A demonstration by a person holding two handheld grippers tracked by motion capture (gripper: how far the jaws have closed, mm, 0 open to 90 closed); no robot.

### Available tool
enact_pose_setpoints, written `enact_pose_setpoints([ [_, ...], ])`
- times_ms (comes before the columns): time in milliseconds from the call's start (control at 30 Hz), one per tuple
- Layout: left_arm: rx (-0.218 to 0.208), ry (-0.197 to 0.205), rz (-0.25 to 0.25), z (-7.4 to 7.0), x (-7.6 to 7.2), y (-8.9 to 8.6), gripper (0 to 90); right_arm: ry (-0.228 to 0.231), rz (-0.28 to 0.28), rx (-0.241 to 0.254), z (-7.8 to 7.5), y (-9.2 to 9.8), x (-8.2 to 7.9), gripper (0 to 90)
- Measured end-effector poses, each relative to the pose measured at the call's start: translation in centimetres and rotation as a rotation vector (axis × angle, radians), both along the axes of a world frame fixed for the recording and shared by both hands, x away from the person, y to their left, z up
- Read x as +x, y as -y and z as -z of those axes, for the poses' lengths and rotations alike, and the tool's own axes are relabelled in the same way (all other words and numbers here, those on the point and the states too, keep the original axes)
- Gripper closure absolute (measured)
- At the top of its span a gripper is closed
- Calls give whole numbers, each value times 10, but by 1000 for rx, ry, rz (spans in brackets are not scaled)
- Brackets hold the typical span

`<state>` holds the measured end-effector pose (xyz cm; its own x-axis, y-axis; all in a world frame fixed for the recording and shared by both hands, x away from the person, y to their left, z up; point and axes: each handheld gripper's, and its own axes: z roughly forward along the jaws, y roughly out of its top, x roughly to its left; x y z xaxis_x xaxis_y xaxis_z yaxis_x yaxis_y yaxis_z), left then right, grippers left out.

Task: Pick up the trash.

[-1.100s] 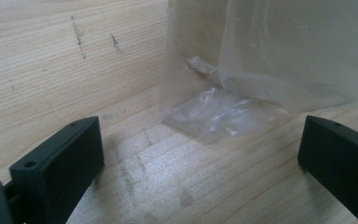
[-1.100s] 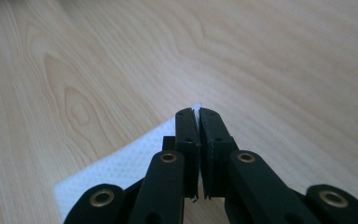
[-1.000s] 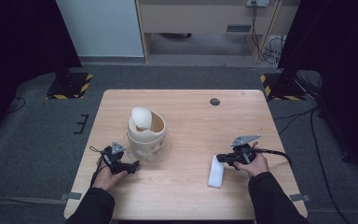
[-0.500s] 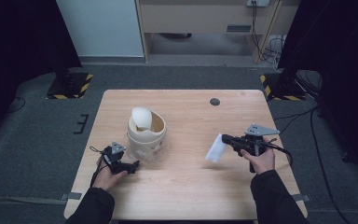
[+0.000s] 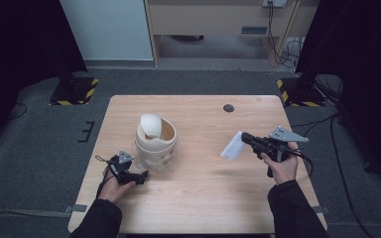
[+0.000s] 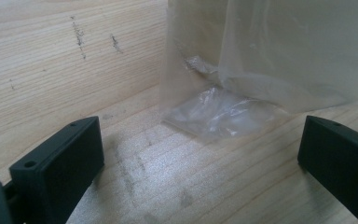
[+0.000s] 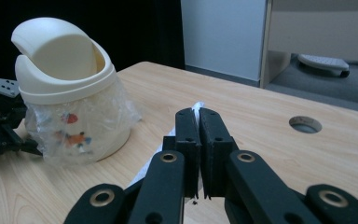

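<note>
A cream bin [image 5: 155, 139] with a swing lid stands left of the table's middle, lined with a clear plastic bag [image 6: 219, 112] that bunches at its base. My left gripper [image 5: 141, 176] rests on the table just in front of the bin, open, with the bag's crumpled edge between its jaws but untouched. My right gripper [image 5: 244, 137] hangs above the right half of the table, pointing left toward the bin [image 7: 65, 88]. It is shut on a white tissue [image 5: 232, 146], which sticks out past the fingertips [image 7: 186, 122] and droops below them.
A round cable hole [image 5: 228, 108] lies in the wooden table [image 5: 203, 198] near its far edge. Beyond the table stand a wooden cabinet [image 5: 218, 20] and a white panel [image 5: 106, 29]. Yellow-and-black striped stand bases [image 5: 74, 91] sit on the grey floor at both far corners.
The right gripper has lifted the white tissue off the table and carried it up and slightly away from me. The left gripper and the bin have stayed put.
</note>
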<state>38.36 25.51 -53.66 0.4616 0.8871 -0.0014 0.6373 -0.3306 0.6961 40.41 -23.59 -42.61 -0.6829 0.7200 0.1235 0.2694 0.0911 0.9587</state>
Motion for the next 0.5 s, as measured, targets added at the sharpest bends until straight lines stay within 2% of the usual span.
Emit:
enact_pose_setpoints([
  [233,0,0,0,0,0,0,0,47,-17,-13,-7,-5,5,873],
  [500,0,0,0,0,0,0,0,53,-8,5,-11,-4,5,873],
])
